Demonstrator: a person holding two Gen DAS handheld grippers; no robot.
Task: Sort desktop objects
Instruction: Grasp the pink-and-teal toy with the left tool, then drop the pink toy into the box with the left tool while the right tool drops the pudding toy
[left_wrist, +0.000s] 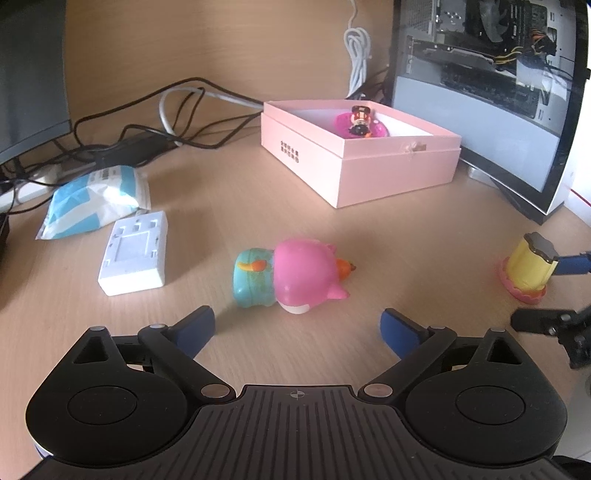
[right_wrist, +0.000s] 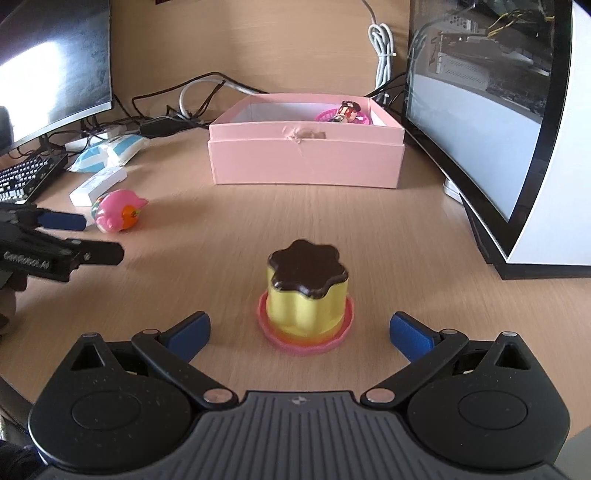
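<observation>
A pink and teal toy figure lies on its side on the wooden desk. My left gripper stands open just short of it, one blue pad on each side and neither touching. A yellow pudding toy with a brown top stands upright on its pink base. My right gripper is open around its near side, with gaps to both pads. Behind stands an open pink box holding a small figurine on a pink dish. The right gripper's fingers show beside the pudding toy.
A white block and a blue-white tissue pack lie left of the pink toy. Tangled cables run along the back. A monitor and keyboard stand left; a glass-sided computer case borders the right.
</observation>
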